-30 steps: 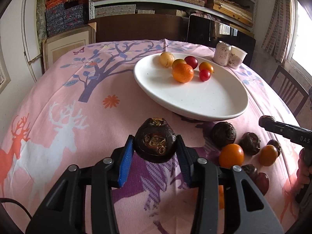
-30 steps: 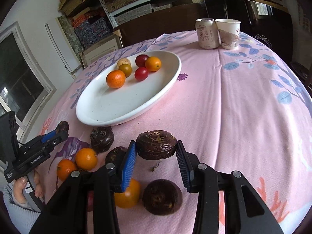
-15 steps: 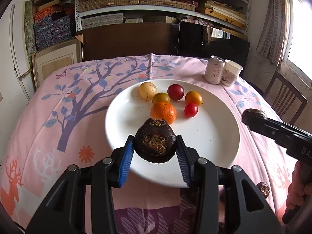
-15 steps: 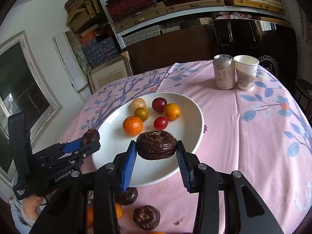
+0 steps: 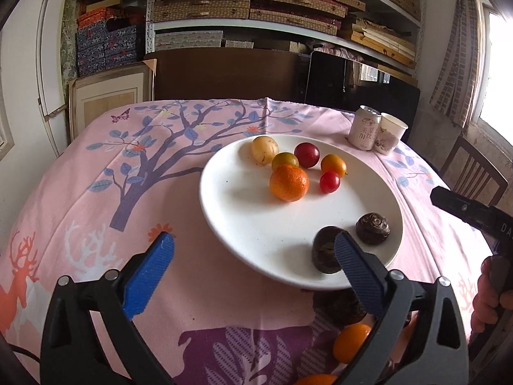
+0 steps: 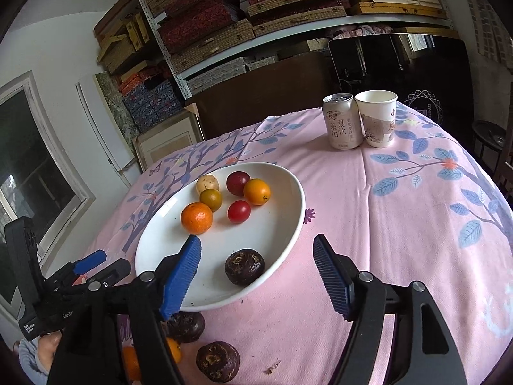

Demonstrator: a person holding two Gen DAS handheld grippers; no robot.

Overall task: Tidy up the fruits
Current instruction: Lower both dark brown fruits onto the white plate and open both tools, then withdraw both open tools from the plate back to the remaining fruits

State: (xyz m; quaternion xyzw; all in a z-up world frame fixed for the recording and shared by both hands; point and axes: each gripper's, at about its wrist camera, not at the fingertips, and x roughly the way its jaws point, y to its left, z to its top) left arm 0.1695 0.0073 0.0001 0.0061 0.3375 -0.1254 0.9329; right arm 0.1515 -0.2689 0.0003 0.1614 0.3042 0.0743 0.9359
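A white oval plate (image 5: 243, 211) (image 6: 275, 237) sits on the pink tablecloth and holds an orange (image 5: 288, 182) (image 6: 196, 218), several small round fruits and two dark brown fruits. One dark fruit (image 5: 372, 233) (image 6: 244, 267) lies near the plate's near rim. The other dark fruit (image 5: 323, 252) is partly behind my left finger. My left gripper (image 5: 253, 258) is open and empty at the plate's near edge. My right gripper (image 6: 256, 272) is open and empty, its jaws either side of the dark fruit.
Loose dark fruits (image 6: 218, 361) and oranges (image 5: 351, 341) lie on the cloth in front of the plate. A drink can (image 6: 341, 121) and a paper cup (image 6: 377, 118) stand at the table's far side. A wooden chair (image 5: 474, 173) is at the right.
Both grippers carried dark fruits over the plate, opened and let go. The two fruits now lie on the plate and both grippers have drawn back slightly.
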